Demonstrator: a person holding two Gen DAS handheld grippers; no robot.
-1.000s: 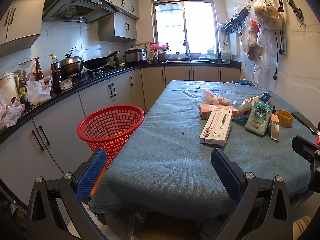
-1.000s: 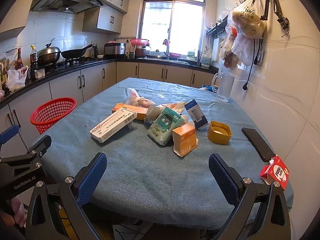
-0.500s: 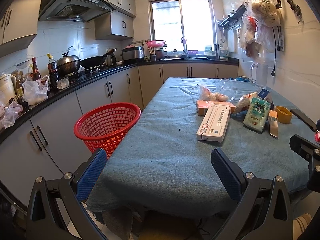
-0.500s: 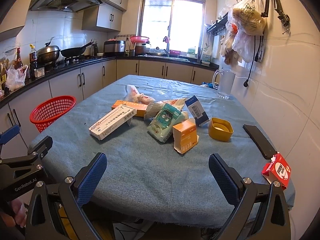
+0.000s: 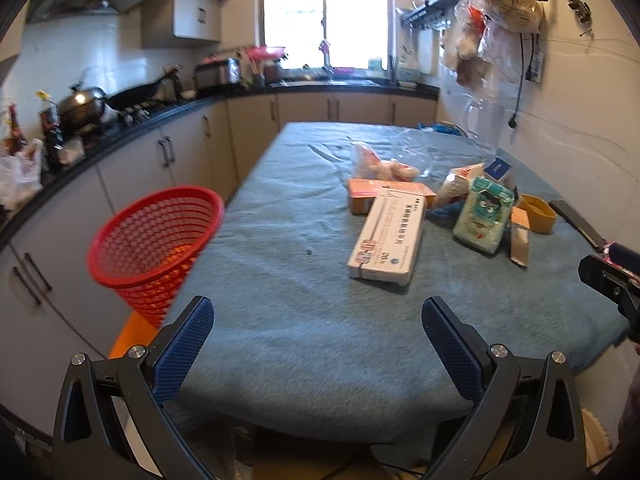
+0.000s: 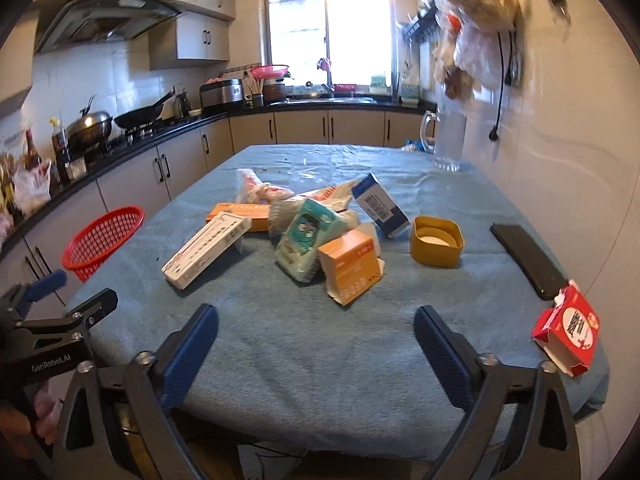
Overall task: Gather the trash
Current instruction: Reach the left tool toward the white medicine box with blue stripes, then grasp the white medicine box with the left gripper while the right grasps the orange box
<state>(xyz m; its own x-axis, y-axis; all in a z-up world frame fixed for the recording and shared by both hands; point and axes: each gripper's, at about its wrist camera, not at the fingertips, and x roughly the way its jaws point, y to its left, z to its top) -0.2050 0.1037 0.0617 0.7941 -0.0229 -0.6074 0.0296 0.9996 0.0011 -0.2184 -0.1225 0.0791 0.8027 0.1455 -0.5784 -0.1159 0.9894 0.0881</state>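
Trash lies in a pile mid-table: a long white box (image 5: pixel 387 236) (image 6: pixel 208 246), a flat orange box (image 5: pixel 366 196) (image 6: pixel 240 214), a green-white packet (image 5: pixel 485 214) (image 6: pixel 306 240), a small orange box (image 6: pixel 351 270), a blue-white box (image 6: pixel 380 205), a yellow lid (image 6: pixel 436 240) and a red carton (image 6: pixel 568 330). A red mesh basket (image 5: pixel 154 246) (image 6: pixel 102 236) stands left of the table. My left gripper (image 5: pixel 318 338) is open and empty over the near table edge. My right gripper (image 6: pixel 316 342) is open and empty, short of the small orange box.
The table wears a blue-grey cloth (image 5: pixel 280 280). A black phone (image 6: pixel 528 256) lies at the right edge, a glass jug (image 6: pixel 448 142) at the far right. Counter and cabinets (image 5: pixel 132 160) run along the left; bags (image 5: pixel 504 12) hang on the right wall.
Both grippers have moved forward toward the table and the pile looks nearer in both views. Both stay open and empty. Nothing on the table has moved.
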